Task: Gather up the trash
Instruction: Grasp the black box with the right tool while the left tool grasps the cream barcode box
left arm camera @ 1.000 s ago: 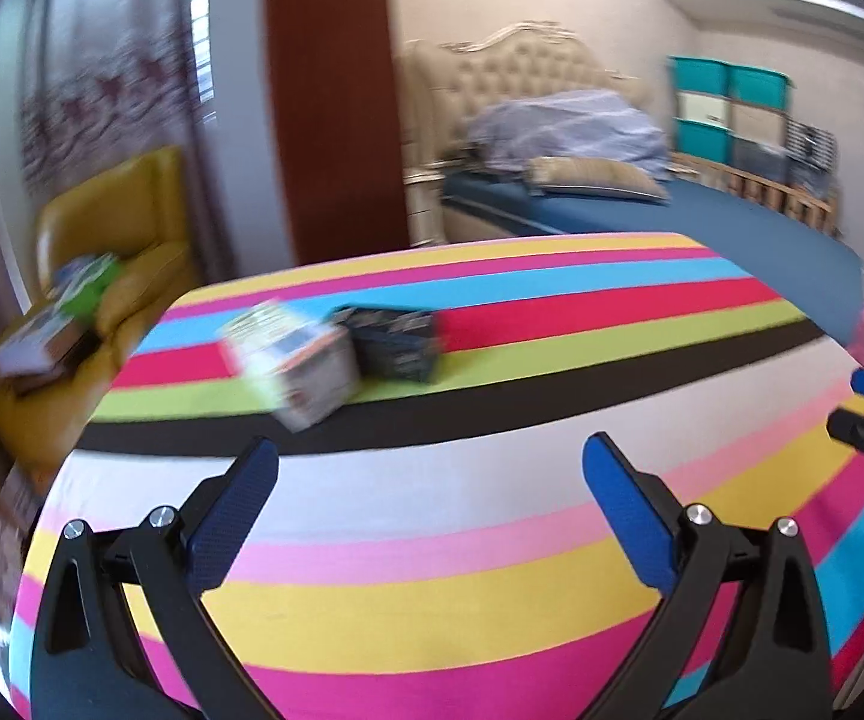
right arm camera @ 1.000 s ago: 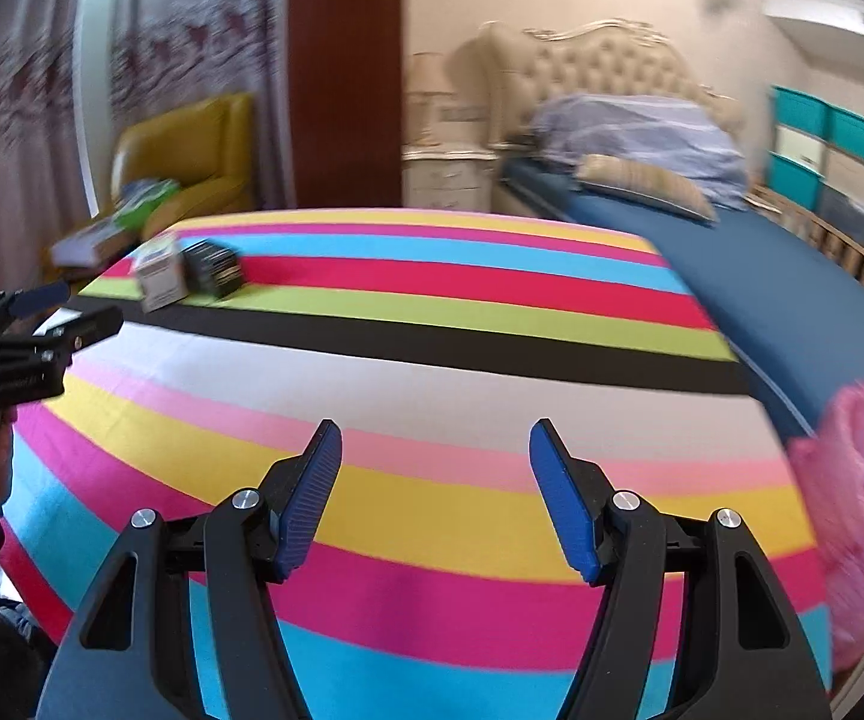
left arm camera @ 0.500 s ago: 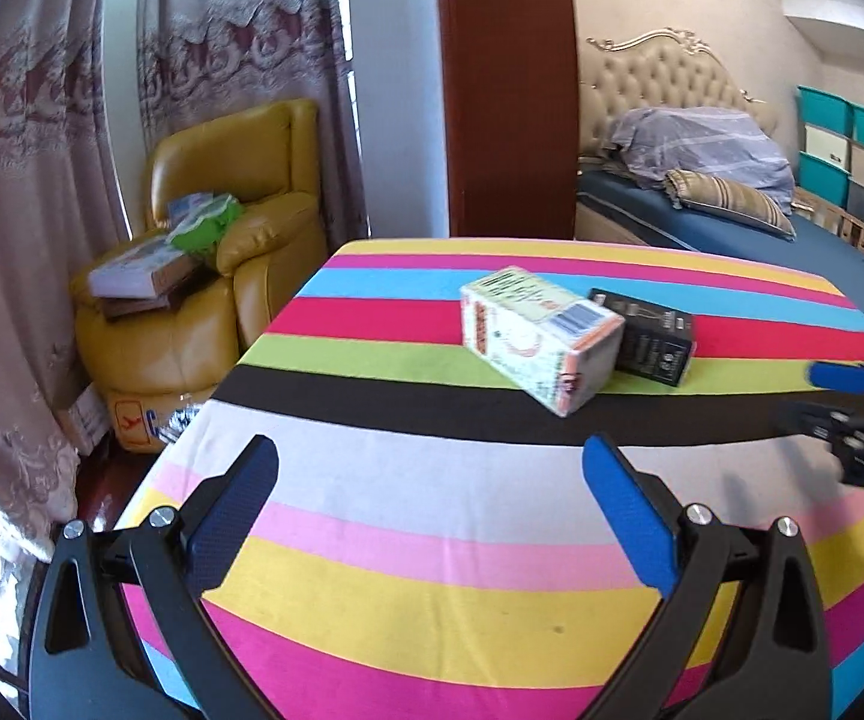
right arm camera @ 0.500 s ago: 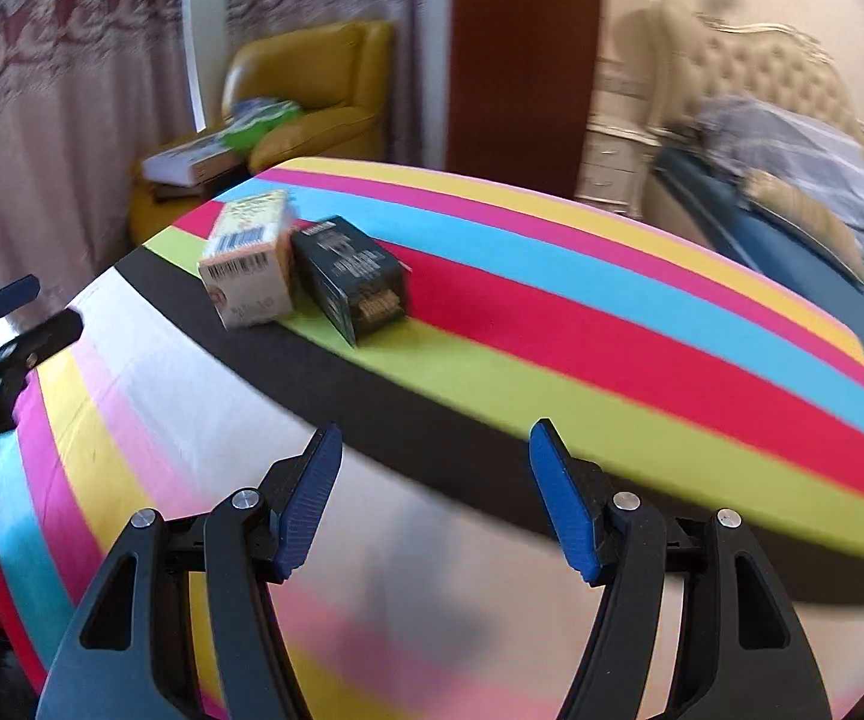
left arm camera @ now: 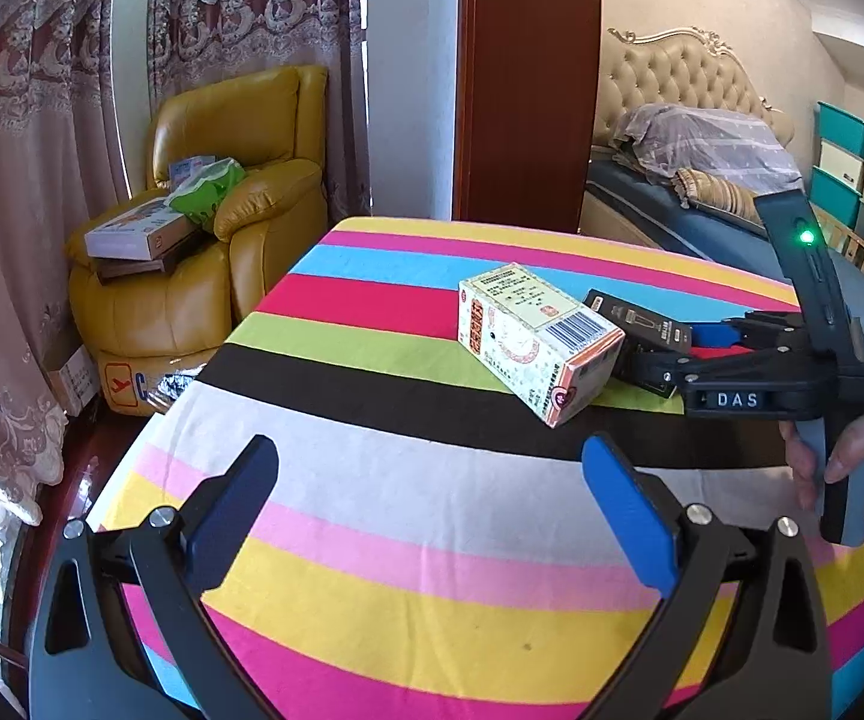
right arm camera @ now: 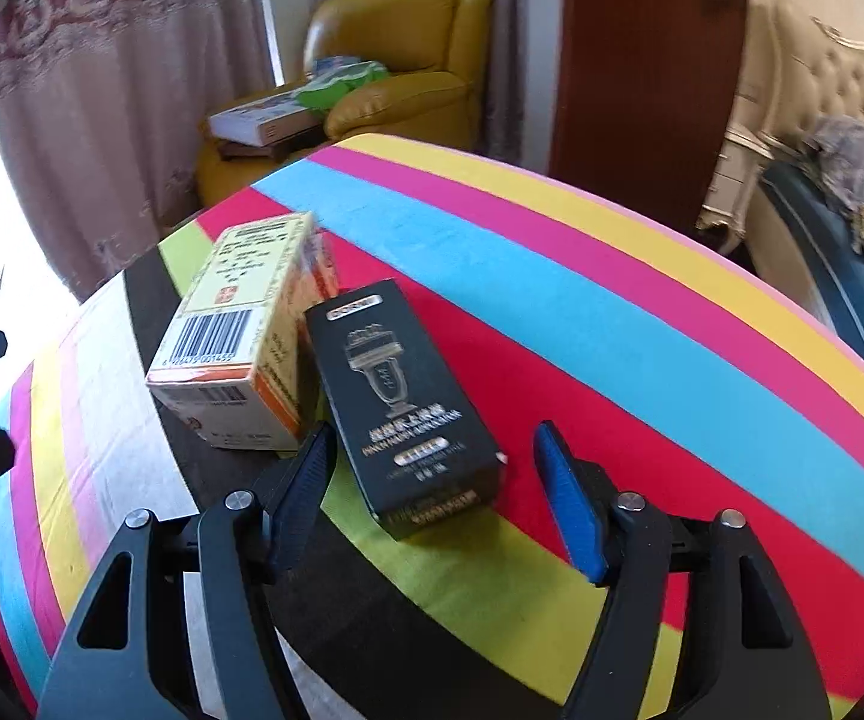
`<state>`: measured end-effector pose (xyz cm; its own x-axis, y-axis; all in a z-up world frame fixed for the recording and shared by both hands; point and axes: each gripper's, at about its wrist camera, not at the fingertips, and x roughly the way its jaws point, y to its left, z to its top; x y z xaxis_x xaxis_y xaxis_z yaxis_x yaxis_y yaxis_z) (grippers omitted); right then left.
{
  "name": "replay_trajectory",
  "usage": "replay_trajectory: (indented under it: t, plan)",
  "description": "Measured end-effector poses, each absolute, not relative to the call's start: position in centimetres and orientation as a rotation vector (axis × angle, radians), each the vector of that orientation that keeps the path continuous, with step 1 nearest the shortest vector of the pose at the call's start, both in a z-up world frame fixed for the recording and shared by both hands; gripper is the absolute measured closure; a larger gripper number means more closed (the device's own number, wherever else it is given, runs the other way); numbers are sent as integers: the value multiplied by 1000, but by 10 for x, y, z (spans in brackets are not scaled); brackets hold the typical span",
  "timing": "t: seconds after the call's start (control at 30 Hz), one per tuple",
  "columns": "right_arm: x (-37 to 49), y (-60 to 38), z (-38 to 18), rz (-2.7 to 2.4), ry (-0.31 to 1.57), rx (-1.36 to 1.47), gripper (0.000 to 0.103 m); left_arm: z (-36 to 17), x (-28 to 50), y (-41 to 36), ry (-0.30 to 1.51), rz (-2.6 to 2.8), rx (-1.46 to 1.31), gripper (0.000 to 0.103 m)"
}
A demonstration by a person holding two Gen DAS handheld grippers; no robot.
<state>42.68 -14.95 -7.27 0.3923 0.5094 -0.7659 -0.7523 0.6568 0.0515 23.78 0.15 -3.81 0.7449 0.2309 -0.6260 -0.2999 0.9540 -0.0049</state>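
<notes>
My right gripper (right arm camera: 435, 483) is closing around the near end of the black box (right arm camera: 399, 396); the box sits between the jaws but the pads do not yet press it. It lies on the striped cloth (right arm camera: 642, 324), touching the pale carton (right arm camera: 240, 336) to its left. My left gripper (left arm camera: 432, 510) hangs wide and empty over the white stripe, short of both boxes. I judge this the first pickup: next I must finish the squeeze squarely on the box's sides, without nudging the carton, then lift. The right tool reads "DAS" in the left view. The carton shows a barcode; its print, and the box's, is too small to read.
</notes>
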Motion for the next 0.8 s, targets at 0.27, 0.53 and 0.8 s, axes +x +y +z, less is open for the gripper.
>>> replay_trajectory:
  t: [0.27,0.53,0.8]
  plan:
    - [418,-200,-54,771,766,-245,64,-47,281,-28,718,275,-101,5]
    - [400,-254,-49,641,717,-195,64,-57,356,-51,753,371,-133,5]
    - [398,-268,-59,634,754,-134,64,-75,401,-30,820,448,-246,38]
